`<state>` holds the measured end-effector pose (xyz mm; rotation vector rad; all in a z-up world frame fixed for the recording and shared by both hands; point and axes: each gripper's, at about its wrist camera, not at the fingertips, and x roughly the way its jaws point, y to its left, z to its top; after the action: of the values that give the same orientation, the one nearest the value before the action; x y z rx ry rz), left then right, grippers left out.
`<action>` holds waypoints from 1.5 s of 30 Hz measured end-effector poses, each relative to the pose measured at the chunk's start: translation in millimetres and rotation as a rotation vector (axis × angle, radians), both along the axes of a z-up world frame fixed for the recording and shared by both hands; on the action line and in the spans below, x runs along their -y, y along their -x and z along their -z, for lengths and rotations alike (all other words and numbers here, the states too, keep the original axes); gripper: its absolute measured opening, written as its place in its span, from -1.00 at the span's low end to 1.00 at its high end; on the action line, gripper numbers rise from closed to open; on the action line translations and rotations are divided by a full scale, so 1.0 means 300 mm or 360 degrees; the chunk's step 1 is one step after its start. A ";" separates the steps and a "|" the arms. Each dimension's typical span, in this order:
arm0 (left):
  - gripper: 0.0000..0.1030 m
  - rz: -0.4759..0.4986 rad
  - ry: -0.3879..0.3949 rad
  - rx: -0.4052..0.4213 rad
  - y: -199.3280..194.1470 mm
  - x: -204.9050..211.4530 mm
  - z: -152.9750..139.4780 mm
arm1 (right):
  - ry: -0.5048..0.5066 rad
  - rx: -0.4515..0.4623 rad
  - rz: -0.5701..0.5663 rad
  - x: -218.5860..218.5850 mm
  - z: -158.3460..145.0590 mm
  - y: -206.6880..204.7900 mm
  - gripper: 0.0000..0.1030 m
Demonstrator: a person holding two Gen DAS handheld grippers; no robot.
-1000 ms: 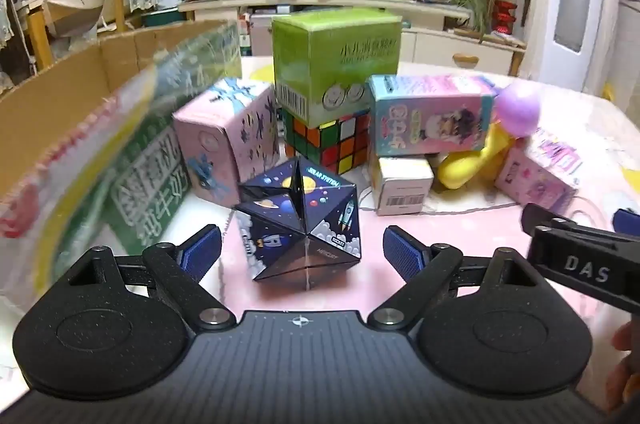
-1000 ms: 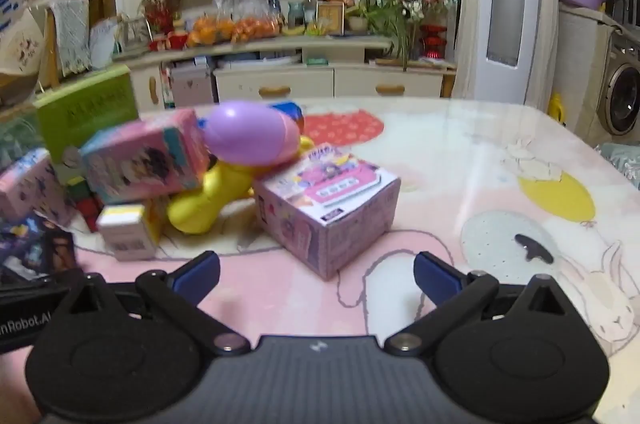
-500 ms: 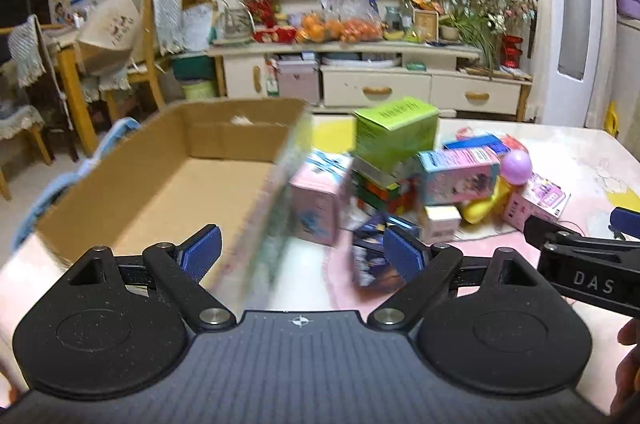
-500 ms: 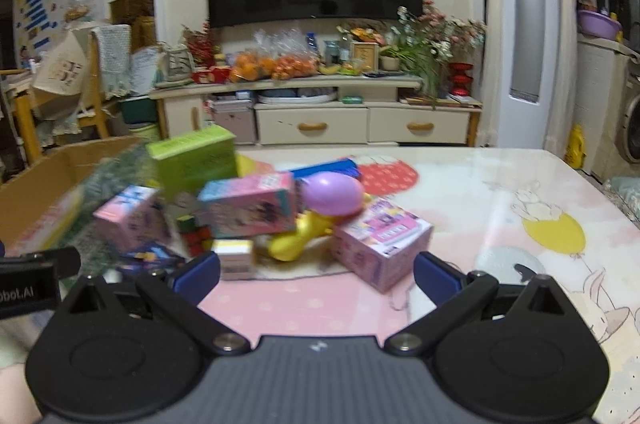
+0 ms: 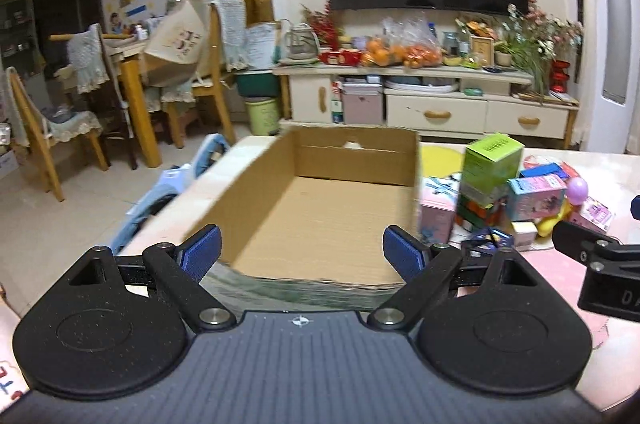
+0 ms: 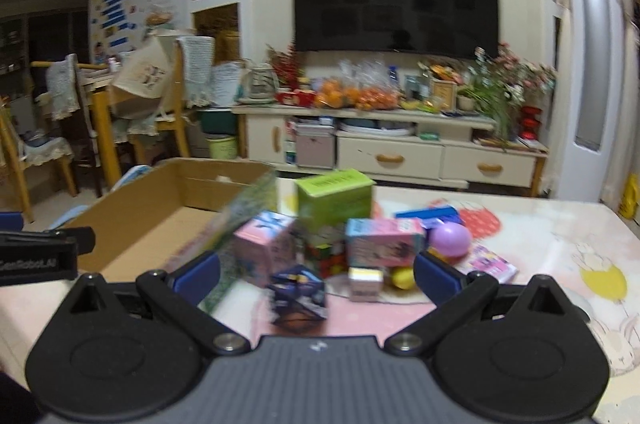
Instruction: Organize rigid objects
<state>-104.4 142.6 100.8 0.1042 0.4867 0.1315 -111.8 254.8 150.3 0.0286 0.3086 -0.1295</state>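
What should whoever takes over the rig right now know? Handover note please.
Left gripper: open, nothing held, raised over the near end of the cardboard box.
Right gripper: open, nothing held, facing the pile.
Box: nothing seen on the visible part of its floor; a small white thing shows at the far wall, unclear.
Pile, on the table right of the box: green carton on the puzzle cube, pink box, blue-pink box, dark star-print cube, purple ball, small white box.
Done: nothing visibly packed. Left: seemingly the whole pile.
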 end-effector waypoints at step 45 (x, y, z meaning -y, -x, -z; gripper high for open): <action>1.00 -0.0041 -0.0031 0.0088 0.101 0.046 0.010 | 0.0065 0.0210 -0.0222 -0.162 -0.029 0.107 0.99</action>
<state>-134.6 128.8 97.9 0.1129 0.4316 0.1640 -144.0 303.4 158.9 -0.0246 0.1754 0.0049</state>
